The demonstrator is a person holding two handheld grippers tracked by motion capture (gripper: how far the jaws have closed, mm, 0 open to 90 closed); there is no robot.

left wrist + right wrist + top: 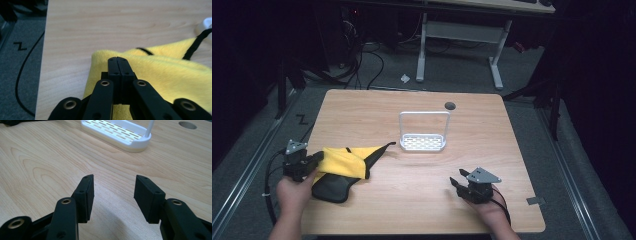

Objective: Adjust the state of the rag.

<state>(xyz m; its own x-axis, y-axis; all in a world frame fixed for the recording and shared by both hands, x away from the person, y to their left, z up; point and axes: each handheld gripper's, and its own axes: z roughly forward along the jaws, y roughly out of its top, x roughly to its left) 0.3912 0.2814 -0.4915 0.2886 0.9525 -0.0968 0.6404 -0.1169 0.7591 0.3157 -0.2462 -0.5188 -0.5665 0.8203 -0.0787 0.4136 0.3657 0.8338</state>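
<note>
Two grippers low at the table's (422,195) near edge. Left gripper (117,61) jaws pressed together over the yellow cloth (344,161) by the left edge; whether fabric is pinched, cannot tell. Right gripper (113,192) spread, empty. Judgement: confirm a firm pinch before lifting toward white rack (423,142).

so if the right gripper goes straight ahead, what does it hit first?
Probably the white rack. The right gripper, open, faces bare table first; the rack lies ahead, slightly off-centre, so depth is unclear.
</note>
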